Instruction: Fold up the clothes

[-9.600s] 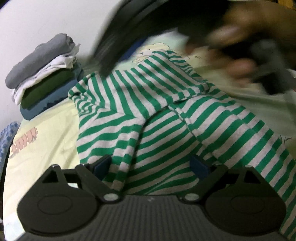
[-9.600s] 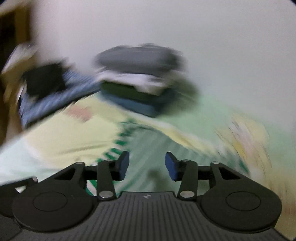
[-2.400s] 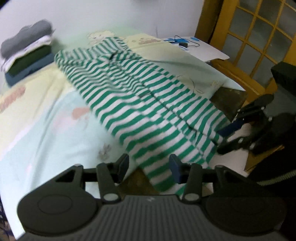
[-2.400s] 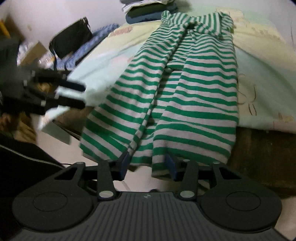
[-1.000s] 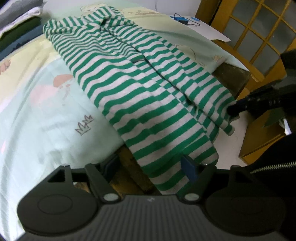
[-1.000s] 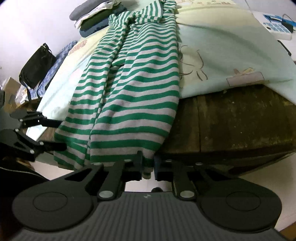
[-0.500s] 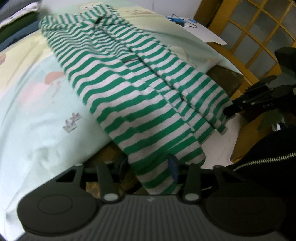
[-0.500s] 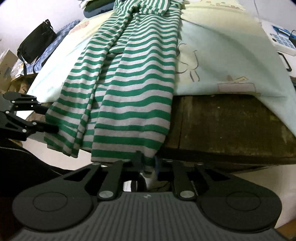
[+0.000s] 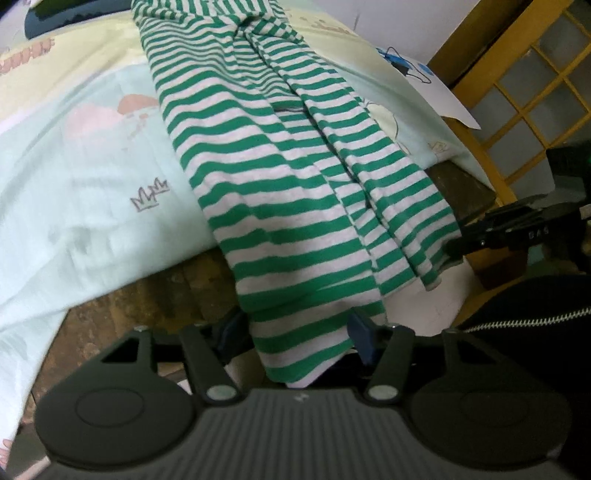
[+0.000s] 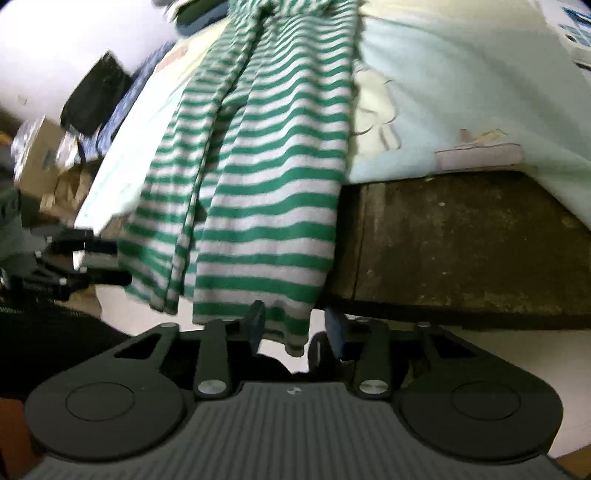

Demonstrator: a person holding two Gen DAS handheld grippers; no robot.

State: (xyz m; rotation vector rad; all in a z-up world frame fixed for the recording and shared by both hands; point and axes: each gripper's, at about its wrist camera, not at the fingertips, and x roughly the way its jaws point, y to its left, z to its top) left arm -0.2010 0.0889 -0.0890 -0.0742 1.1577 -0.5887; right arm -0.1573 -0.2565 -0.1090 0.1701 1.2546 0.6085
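A green-and-white striped garment (image 9: 277,184) lies lengthwise on the bed, its lower hem hanging over the wooden edge. In the left wrist view my left gripper (image 9: 298,328) is open. The hem's left part hangs between its pads without bunching. In the right wrist view my right gripper (image 10: 294,323) is open and its jaws are opening. The hem's right corner (image 10: 291,325) dangles loose between them, clear of the right pad. Each gripper also shows in the other's view: the right gripper (image 9: 491,236) and the left gripper (image 10: 70,258).
A pale printed sheet (image 9: 74,184) covers the bed above a dark wooden frame (image 10: 461,240). Folded clothes (image 9: 55,14) are stacked at the far end. A black bag (image 10: 94,96) sits left of the bed. A yellow lattice door (image 9: 517,92) stands right. A person's black zipped jacket (image 9: 535,332) is close.
The right jaws were shut on the hem corner a second ago and have opened, letting it hang free. The left jaws narrowed around the hem. Both views shifted slightly.
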